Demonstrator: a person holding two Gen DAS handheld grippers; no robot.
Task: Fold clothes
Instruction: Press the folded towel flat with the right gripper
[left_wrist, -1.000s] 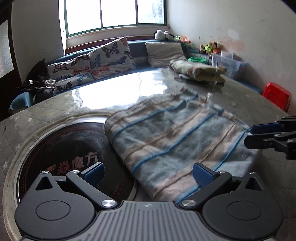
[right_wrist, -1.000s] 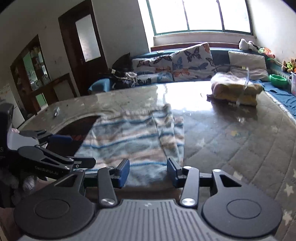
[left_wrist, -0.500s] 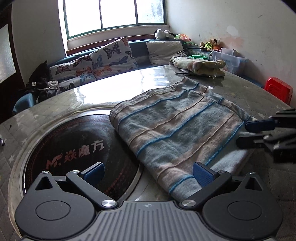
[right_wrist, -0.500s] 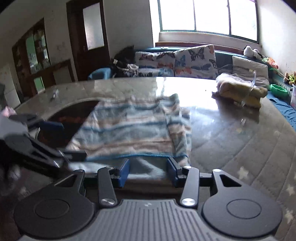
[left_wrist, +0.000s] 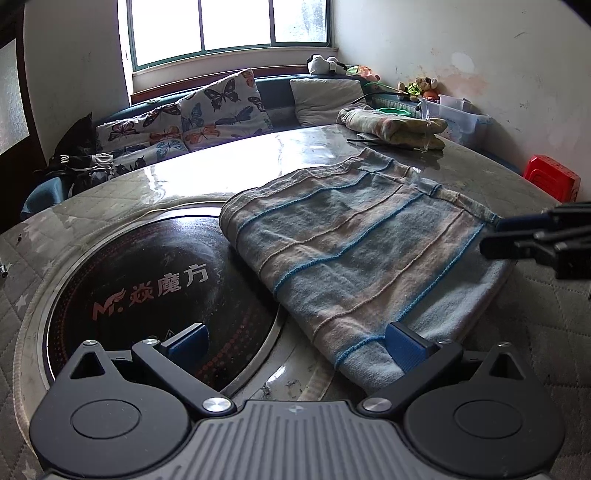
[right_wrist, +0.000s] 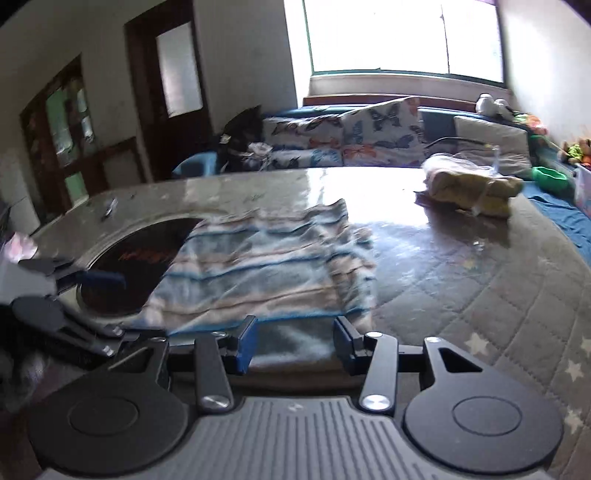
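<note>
Jaws on both grippers were open, gripping nothing. Left gripper (left_wrist: 293, 341) gaped wide over the striped towel's (left_wrist: 362, 251) near corner; right gripper (right_wrist: 293, 341) stood about half open at its near edge. That towel lay folded on the bench (left_wrist: 535, 314), partly covering the round black cooktop (left_wrist: 147, 280). Another folded cloth (left_wrist: 395, 127) sat at the far side.

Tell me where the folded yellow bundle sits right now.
The yellow bundle lies at the table's far right edge, beyond the striped towel, near the grey cushion.
</note>
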